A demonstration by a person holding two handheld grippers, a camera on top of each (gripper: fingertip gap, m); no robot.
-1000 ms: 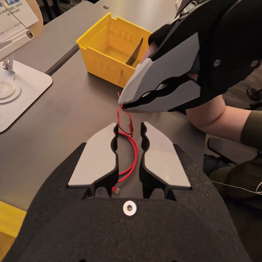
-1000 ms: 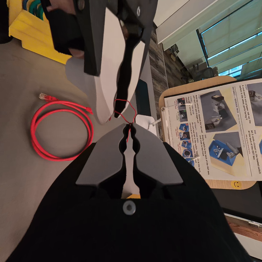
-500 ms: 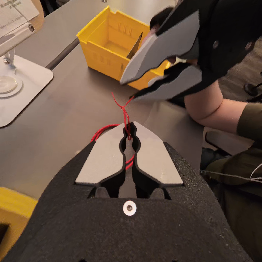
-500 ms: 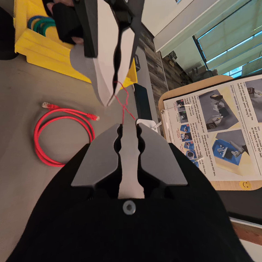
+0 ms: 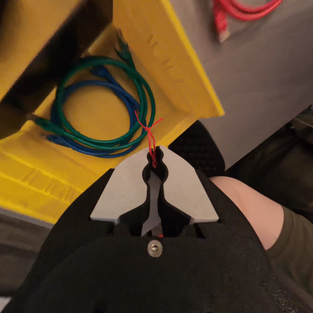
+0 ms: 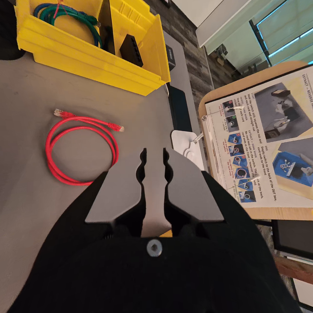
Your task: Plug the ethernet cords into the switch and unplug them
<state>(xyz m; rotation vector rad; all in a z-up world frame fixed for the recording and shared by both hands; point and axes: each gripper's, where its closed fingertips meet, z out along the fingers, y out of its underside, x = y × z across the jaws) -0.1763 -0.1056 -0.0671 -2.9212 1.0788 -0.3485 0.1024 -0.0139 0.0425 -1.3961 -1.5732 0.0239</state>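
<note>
My left gripper (image 5: 155,148) is shut on a thin red twist tie (image 5: 149,133) and holds it over the yellow bin (image 5: 194,67). A coiled green cord (image 5: 145,94) and a blue cord (image 5: 101,83) lie in that compartment below the tie. The red ethernet cord (image 6: 81,149) lies coiled and untied on the grey table, with both plugs free; it also shows in the left wrist view (image 5: 237,11). My right gripper (image 6: 154,149) is open and empty, just right of the red coil. The black switch (image 6: 132,49) stands in the bin's other compartment, behind a divider.
The yellow bin (image 6: 84,55) sits at the table's far edge. An instruction sheet on a wooden board (image 6: 254,144) stands to the right on a white base (image 6: 186,144). A person's forearm (image 5: 245,203) is beside my left gripper. The black switch (image 6: 132,49) lies some 20 cm from my left tips, 35 cm from my right tips.
My right gripper let go of the twist tie, opened and drew back. My left gripper closed on the tie and carried it from above the red cord to over the yellow bin.
</note>
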